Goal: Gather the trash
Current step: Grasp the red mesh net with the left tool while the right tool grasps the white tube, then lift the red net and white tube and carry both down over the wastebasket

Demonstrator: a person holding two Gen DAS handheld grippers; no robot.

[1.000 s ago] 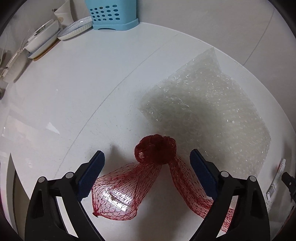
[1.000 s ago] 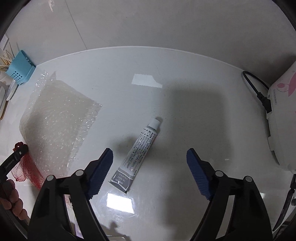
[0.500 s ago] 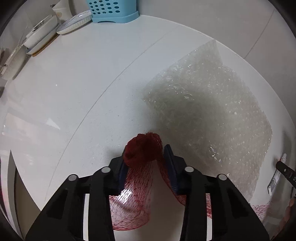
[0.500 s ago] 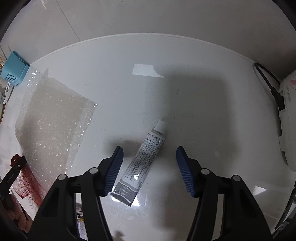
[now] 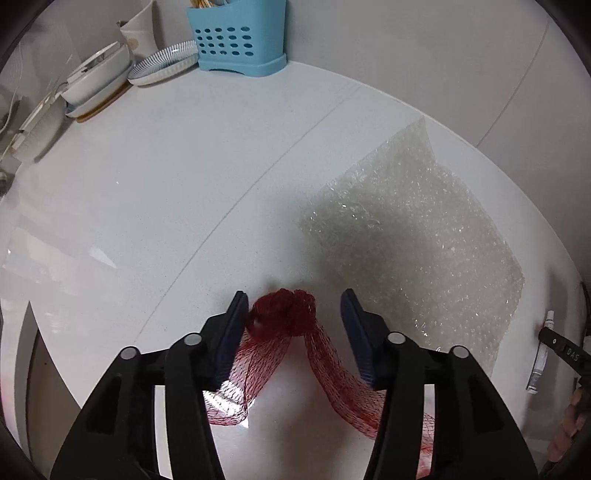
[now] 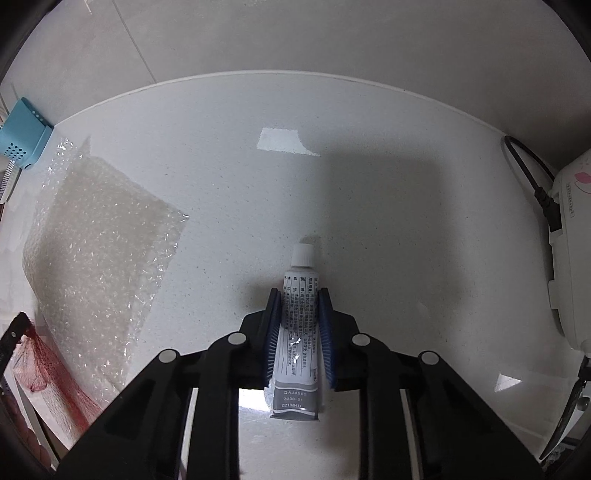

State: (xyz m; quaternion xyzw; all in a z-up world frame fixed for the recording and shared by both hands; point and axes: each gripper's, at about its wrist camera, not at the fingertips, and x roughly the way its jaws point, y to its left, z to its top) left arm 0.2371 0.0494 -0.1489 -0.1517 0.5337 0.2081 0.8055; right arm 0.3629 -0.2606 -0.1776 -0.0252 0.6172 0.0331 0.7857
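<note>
A red mesh net (image 5: 284, 314) lies on the white counter (image 5: 184, 184), its bunched knot between the jaws of my left gripper (image 5: 293, 295). Those jaws are opening: the left pad still touches the knot, the right pad stands clear of it. A sheet of bubble wrap (image 5: 413, 236) lies flat to the right of the net. In the right wrist view my right gripper (image 6: 299, 291) is closing, and both pads press on the sides of a small white-capped tube (image 6: 297, 332) that lies on the counter. The net (image 6: 44, 365) and the bubble wrap (image 6: 99, 266) show at the left.
A blue cutlery caddy (image 5: 236, 33), a striped plate (image 5: 162, 66) and stacked bowls (image 5: 96, 81) stand along the back wall. A white appliance (image 6: 572, 258) with a black cable (image 6: 532, 173) sits at the right. The counter's front edge runs close behind both grippers.
The left jaws closed on the net's knot, then parted again as the gripper lifted a little. The right jaws closed from wide apart onto the tube, which now lies straight between the pads.
</note>
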